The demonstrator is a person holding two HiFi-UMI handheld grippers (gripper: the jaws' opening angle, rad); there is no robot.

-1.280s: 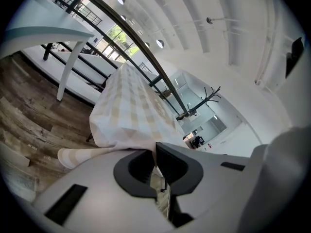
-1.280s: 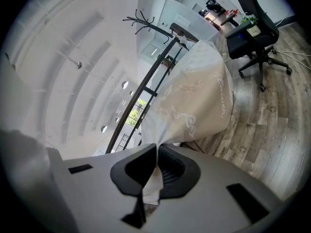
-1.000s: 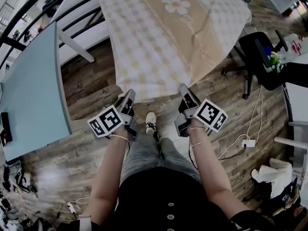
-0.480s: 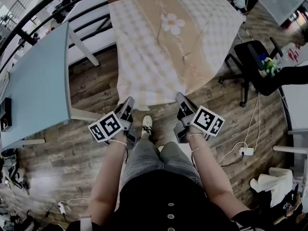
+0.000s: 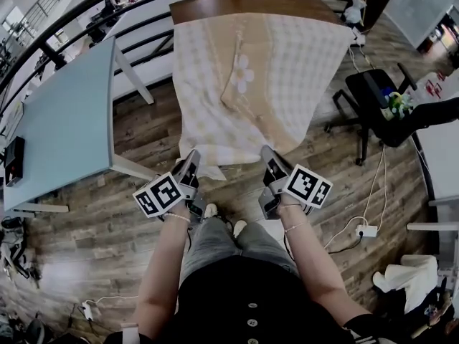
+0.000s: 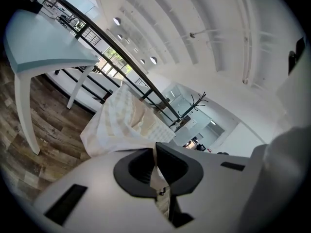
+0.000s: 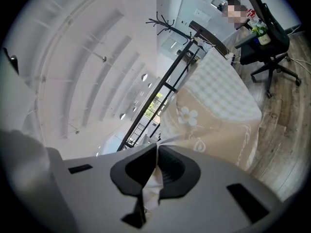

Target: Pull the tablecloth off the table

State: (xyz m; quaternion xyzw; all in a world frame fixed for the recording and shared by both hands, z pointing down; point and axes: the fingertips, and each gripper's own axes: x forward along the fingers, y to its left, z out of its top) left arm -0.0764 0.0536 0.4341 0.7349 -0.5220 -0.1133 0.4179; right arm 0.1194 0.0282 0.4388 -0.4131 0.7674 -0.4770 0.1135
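Both claws pinch the tablecloth's near hem, mid-pull.

The left claw (image 5: 192, 158) and right claw (image 5: 268, 153) are each pressed together on a fold of the checked tablecloth (image 5: 258, 77), held low over the wooden floor (image 5: 143, 135) in front of the person's legs. The cloth drapes off the near edge of the table (image 5: 237, 4), bunched along its middle, while the table's far end shows bare brown wood. This looks like the pulling step, partly done. The next move likely calls for drawing both claws back together and evenly, with a firm pinch, until the far hem clears the table edge and the cloth drops free.
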